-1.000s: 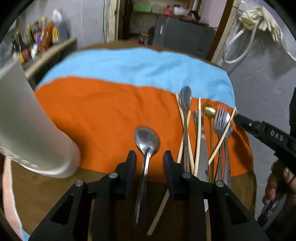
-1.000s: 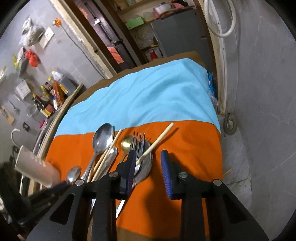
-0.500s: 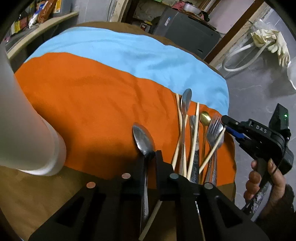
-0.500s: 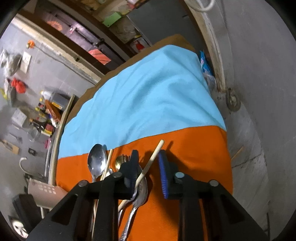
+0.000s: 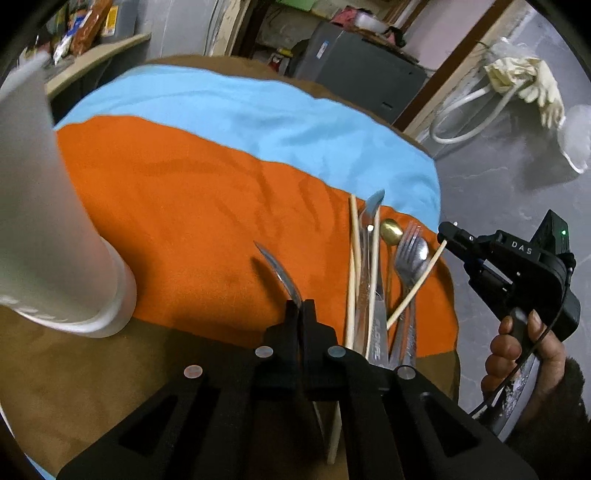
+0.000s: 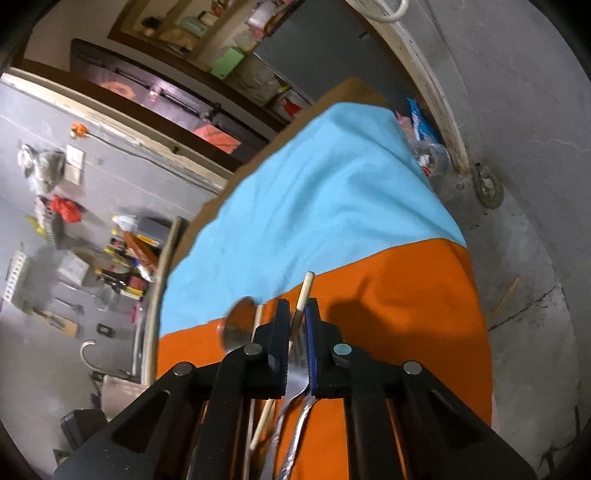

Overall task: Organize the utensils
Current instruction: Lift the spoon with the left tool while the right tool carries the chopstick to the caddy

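Observation:
My left gripper (image 5: 300, 306) is shut on a steel spoon (image 5: 277, 271), whose bowl sticks out tilted above the orange cloth (image 5: 192, 221). To its right lies a pile of utensils: two pale chopsticks (image 5: 373, 273), a large spoon (image 5: 371, 206), a gold spoon (image 5: 391, 230) and forks (image 5: 408, 258). My right gripper (image 6: 297, 310) is shut on a third chopstick (image 6: 304, 291), lifting its far end off the forks; it also shows in the left wrist view (image 5: 445, 242). A white utensil cup (image 5: 48, 236) stands at the left.
The table carries an orange cloth and a light blue cloth (image 5: 258, 114); brown tabletop (image 5: 92, 373) shows near me. The table's right edge drops to a grey floor (image 6: 535, 221). A shelf with bottles (image 5: 85, 33) stands at the far left.
My left gripper closed on the steel spoon and raised it, turning its bowl on edge. My right gripper closed on the slanted chopstick and lifted its end.

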A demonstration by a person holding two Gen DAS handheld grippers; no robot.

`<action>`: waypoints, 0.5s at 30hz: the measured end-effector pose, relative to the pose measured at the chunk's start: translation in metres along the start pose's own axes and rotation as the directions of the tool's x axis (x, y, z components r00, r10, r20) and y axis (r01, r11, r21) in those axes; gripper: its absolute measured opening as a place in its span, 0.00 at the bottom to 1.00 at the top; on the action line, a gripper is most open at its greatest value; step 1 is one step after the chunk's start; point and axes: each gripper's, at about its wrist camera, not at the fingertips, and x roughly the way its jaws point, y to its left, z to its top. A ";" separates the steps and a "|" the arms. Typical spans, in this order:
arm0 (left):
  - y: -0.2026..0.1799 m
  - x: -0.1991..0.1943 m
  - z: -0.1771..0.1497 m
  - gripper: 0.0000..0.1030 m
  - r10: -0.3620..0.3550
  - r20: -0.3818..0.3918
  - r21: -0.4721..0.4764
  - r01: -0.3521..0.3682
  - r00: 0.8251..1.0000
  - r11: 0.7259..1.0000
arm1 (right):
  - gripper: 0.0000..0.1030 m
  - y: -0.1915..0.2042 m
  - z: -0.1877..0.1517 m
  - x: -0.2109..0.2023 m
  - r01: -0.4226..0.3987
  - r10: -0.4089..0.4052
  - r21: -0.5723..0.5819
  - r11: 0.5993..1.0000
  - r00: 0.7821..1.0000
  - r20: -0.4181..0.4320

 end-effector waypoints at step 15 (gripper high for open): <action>-0.027 -0.089 -0.016 0.00 -0.066 0.296 0.154 0.021 0.953 0.988 | 0.03 0.098 -0.057 -0.078 0.043 0.025 -0.294 0.955 0.974 0.226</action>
